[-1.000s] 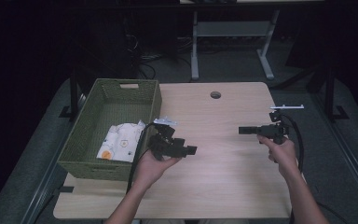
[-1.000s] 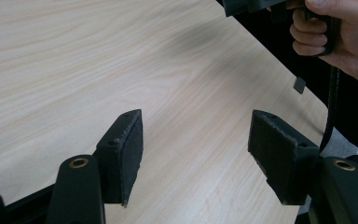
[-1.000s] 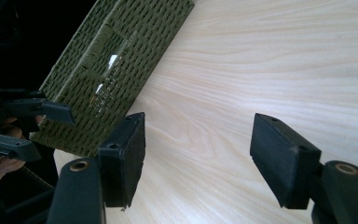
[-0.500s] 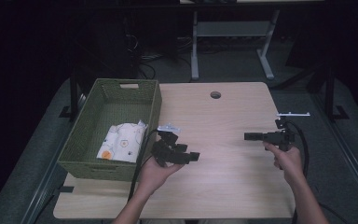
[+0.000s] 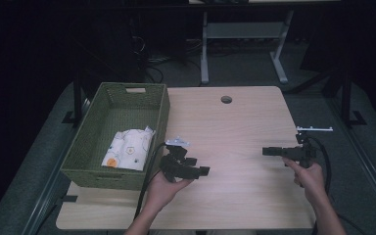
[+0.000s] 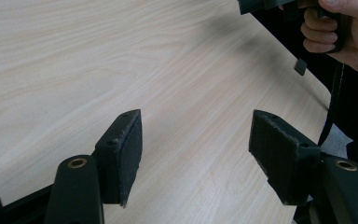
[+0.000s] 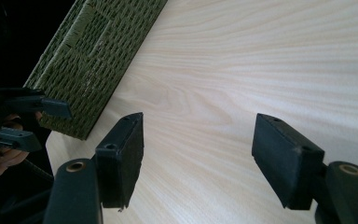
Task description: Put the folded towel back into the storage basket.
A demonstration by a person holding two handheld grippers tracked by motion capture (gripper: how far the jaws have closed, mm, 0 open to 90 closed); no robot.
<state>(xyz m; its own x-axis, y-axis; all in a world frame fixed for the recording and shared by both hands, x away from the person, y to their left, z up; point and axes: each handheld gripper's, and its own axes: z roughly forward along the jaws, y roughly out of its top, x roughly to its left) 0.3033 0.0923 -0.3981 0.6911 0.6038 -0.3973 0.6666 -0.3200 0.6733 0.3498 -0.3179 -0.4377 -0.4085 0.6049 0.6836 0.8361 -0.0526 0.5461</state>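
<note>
both hands have sunk toward the table; left gripper (image 5: 203, 171) and right gripper (image 5: 269, 151) spread, empty; basket (image 5: 162, 105) at ten o'clock, nearer the left

table (image 5: 235, 132) | round cable hole (image 5: 226, 99) | metal stand behind (image 5: 240, 34)

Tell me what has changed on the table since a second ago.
Both hands drew back toward the person: the left gripper a little, the right gripper toward the table's right edge. Both stay open and empty. The green basket and the white packet in it stayed put.
</note>
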